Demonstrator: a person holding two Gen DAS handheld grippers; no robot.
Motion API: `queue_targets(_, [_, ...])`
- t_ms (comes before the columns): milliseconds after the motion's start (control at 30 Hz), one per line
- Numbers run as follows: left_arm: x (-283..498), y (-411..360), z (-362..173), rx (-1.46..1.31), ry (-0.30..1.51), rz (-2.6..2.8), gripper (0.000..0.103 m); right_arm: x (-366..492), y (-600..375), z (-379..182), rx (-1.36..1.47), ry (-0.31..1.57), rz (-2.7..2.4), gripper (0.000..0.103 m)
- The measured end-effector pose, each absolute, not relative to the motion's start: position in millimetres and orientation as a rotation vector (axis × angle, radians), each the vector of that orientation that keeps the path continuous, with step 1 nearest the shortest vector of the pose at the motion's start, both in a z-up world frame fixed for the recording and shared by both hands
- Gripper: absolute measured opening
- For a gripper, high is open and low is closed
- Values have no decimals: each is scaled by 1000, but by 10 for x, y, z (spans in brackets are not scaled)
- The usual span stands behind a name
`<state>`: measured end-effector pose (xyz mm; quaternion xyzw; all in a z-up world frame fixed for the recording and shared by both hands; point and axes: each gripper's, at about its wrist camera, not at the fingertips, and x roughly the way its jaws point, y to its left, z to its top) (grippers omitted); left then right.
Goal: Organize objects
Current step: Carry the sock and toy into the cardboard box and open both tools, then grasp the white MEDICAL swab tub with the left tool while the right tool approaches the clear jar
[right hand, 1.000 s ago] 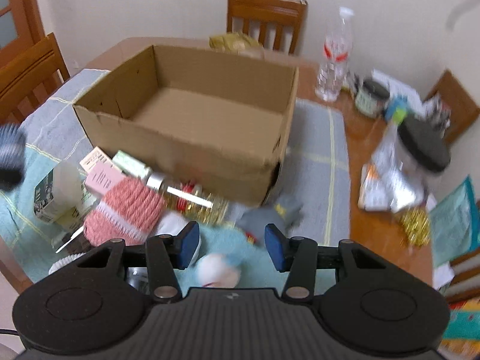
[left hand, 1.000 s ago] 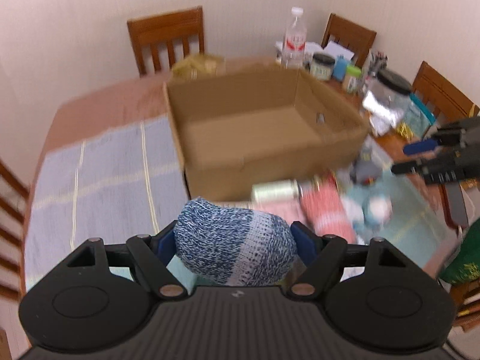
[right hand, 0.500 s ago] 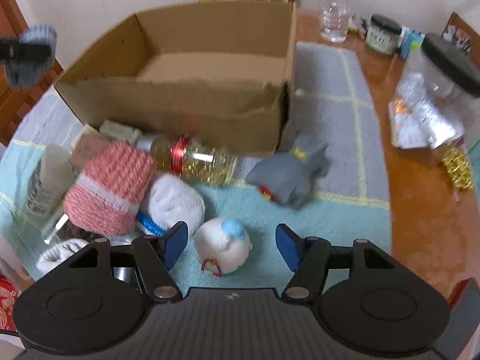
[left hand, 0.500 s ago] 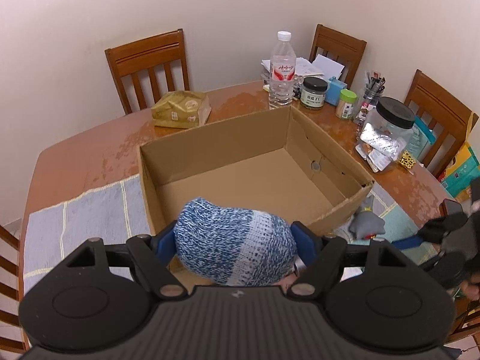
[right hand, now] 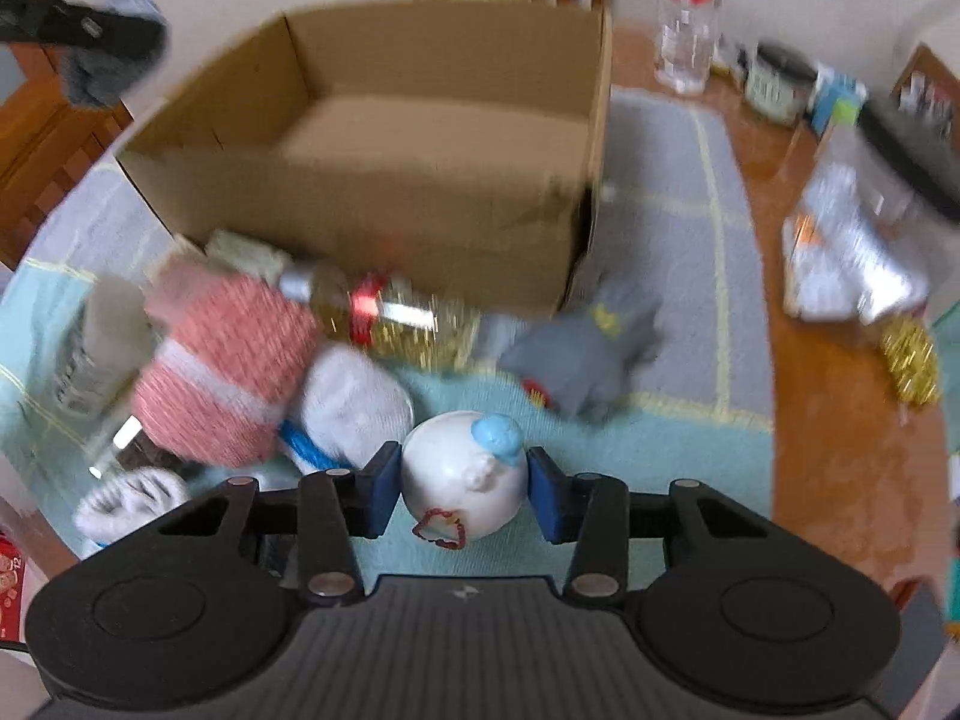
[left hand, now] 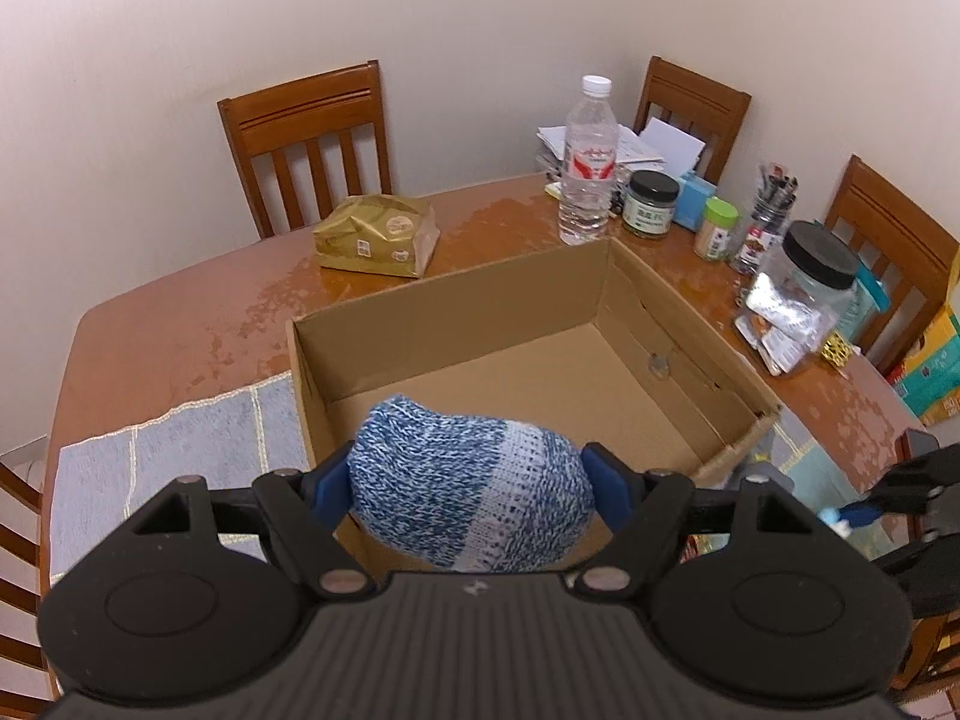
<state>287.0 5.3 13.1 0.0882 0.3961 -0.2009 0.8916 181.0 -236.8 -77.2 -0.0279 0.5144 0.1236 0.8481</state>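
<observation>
— Looking along the left gripper (left hand: pixel 468 483) first: what is it carrying, and why so high?

— Its jaws are clamped on either side of a blue knit bundle (left hand: pixel 471 489), which looks like rolled socks. It hangs over the near wall of the cardboard box (left hand: pixel 690 348), above an empty floor. My guess is that the height is there to clear the rim before a drop.

— Anything else on that side?

— A gold packet (left hand: pixel 377 235), a water bottle (left hand: pixel 587 162) and some jars sit on the wooden table (left hand: pixel 174 324) beyond the box, well apart from it.

— And the right wrist view?

— It's blurred. The right gripper (right hand: pixel 463 489) is low over a teal cloth (right hand: pixel 636 450), its blue pads (right hand: pixel 543 495) bracketing a white round figurine (right hand: pixel 462 483) with a blue cap. They sit at its flanks, but I cannot tell whether they are actually pressing it.

— Why there?

— The unsorted pile lies in front of the box: a pink knit roll (right hand: pixel 225 366), a glittery bottle (right hand: pixel 396 315) and a grey soft toy (right hand: pixel 585 357). The figurine is nearest, so it's likely the next pick.
</observation>
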Motion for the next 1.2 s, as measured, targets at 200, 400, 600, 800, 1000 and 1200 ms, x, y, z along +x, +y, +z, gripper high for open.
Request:
queue_targets(200, [3100, 28, 123, 148, 820, -397, 77, 2081, -2305, -130, -79, 939, 279, 50])
queue_targets(400, [3233, 28, 102, 130, 808, -339, 100, 2459, -2155, 157, -65, 836, 304, 66])
queue_targets(600, [3182, 73, 138, 131, 791, -335, 102, 2570, -2134, 180, -43, 816, 312, 91])
queue_targets(800, [3078, 115, 225, 108, 806, -322, 102, 2478, -2137, 148, -69, 849, 288, 101])
queue_targets(1000, [2785, 127, 103, 136, 814, -275, 102, 2190, -2171, 98, -59, 816, 286, 103])
queue_targets(1200, [2391, 197, -229, 153, 869, -192, 102, 1803, -2163, -184, -23, 833, 269, 103])
